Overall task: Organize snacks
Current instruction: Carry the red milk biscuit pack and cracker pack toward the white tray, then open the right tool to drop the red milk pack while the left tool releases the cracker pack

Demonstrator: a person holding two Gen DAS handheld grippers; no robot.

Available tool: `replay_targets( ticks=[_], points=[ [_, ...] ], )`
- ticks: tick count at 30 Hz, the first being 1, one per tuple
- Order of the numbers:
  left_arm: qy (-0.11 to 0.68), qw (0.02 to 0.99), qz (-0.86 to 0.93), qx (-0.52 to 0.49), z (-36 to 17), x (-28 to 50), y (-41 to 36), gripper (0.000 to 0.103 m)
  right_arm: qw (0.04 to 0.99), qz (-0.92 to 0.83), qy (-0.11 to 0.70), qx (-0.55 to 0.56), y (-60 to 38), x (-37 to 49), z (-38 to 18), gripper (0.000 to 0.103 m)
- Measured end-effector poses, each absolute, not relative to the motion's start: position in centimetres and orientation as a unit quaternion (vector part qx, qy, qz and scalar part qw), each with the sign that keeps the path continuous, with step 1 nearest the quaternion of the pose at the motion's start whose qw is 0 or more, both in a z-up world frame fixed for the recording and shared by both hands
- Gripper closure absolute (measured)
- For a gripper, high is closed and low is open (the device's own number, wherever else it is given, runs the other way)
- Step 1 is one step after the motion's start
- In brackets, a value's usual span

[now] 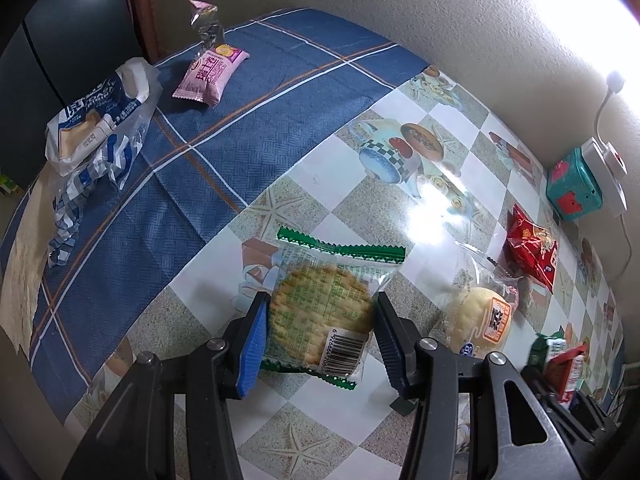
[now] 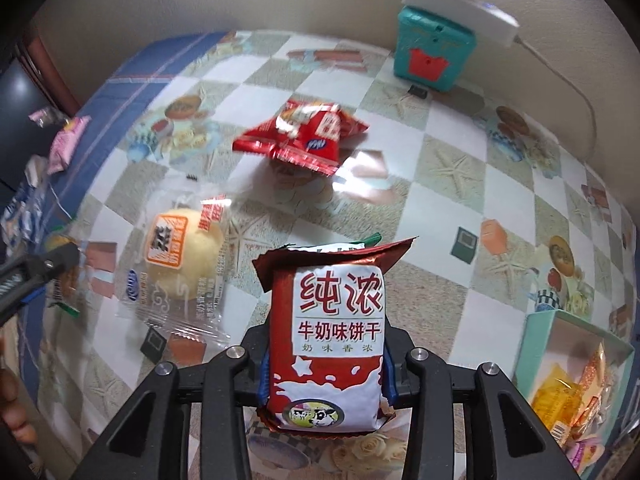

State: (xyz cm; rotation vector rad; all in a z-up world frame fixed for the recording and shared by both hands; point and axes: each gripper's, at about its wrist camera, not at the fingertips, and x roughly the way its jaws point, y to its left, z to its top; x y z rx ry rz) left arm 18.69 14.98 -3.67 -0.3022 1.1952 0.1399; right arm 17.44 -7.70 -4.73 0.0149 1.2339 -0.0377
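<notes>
My left gripper [image 1: 320,334] is shut on a clear green-edged cracker packet [image 1: 324,312], held just above the table. My right gripper [image 2: 326,364] is shut on a red and white milk biscuit packet [image 2: 326,344], upright between the pads; it also shows at the right edge of the left wrist view [image 1: 560,364]. A wrapped yellow bun [image 2: 180,256] lies on the table left of my right gripper and also shows in the left wrist view [image 1: 480,316]. A red snack packet [image 2: 304,136] lies farther back, also seen in the left wrist view [image 1: 532,248].
A pale green open box [image 2: 576,384] holding several snacks stands at the near right. A teal box [image 2: 432,52] with a white power strip [image 2: 460,4] stands by the wall. A pink packet [image 1: 212,72] and a bread bag [image 1: 96,128] lie on the blue cloth [image 1: 240,128].
</notes>
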Motion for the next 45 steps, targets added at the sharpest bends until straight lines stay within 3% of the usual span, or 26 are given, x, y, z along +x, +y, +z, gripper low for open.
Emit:
replay_targets(
  ticks=[10,19,32,45],
  points=[
    [0.54,0.833,0.004,-0.121,-0.6,18.1,10.3,0.05,0.838,-0.051,0.541,0.053,-14.8,13.6,1.0,0.061],
    [0.514,0.844,-0.127,-0.084,3.2,15.9,-0.1,0.05,0.836,-0.138,0.527,0.069,-25.5,8.4,4.7,0.061],
    [0.519,0.791,-0.323,-0.014,5.0,10.1,-16.1,0.05,0.796,-0.224,0.551,0.11,-37.1,2.0,3.0,0.061],
    [0.559,0.74,-0.37,0.056,1.7,7.1,-23.7,0.05,0.77,-0.228,0.58,0.134,-40.0,1.3,-0.5,0.061]
  ],
)
